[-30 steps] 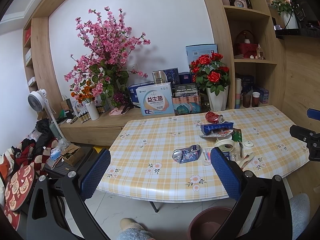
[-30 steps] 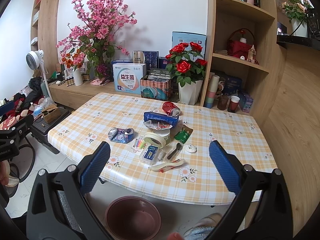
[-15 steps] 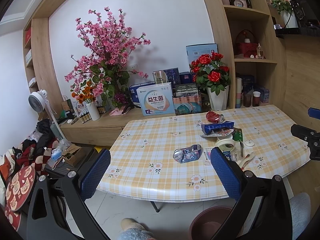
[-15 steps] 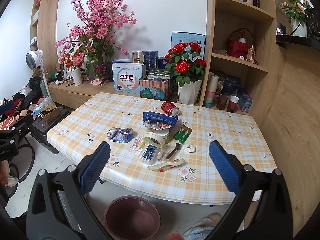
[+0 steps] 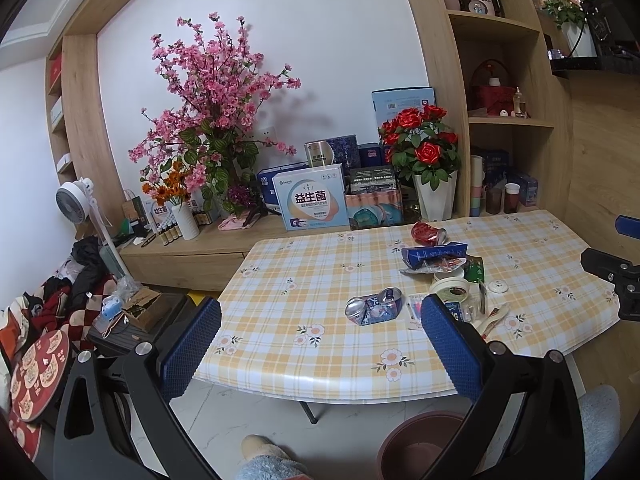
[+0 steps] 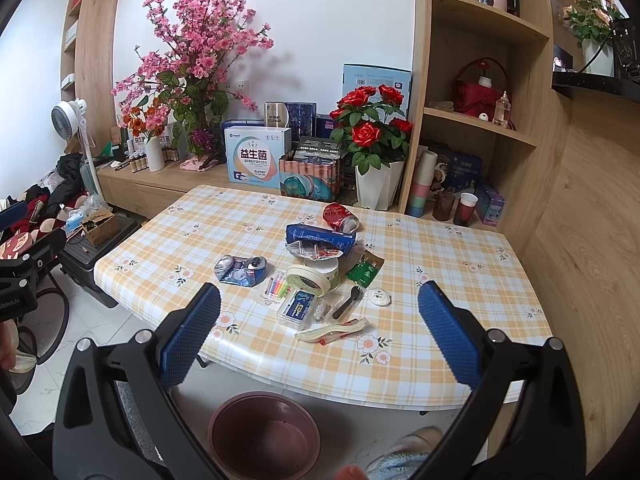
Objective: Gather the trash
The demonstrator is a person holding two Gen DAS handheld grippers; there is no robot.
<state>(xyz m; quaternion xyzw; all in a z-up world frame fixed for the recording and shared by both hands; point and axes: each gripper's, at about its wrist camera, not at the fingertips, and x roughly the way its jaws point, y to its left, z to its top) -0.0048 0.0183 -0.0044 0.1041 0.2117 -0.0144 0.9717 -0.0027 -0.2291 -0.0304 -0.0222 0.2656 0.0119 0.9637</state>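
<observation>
1. While both jaws stand wide apart and empty, the left gripper and right gripper hover before the yellow-checked floral table.
2. Trash lies mid-table: crushed red can, flattened blue carton, crushed blue can.
3. A maroon round bin sits on the floor below.
4. Behind, a white-and-blue box reads "益生菌".

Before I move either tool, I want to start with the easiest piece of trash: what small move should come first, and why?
Probably ease the left tool forward toward the crushed can. Both tools are open and empty, short of the table, and that can lies apart from the pile, nearly ahead of the left one. The bin waits on the floor below.
</observation>
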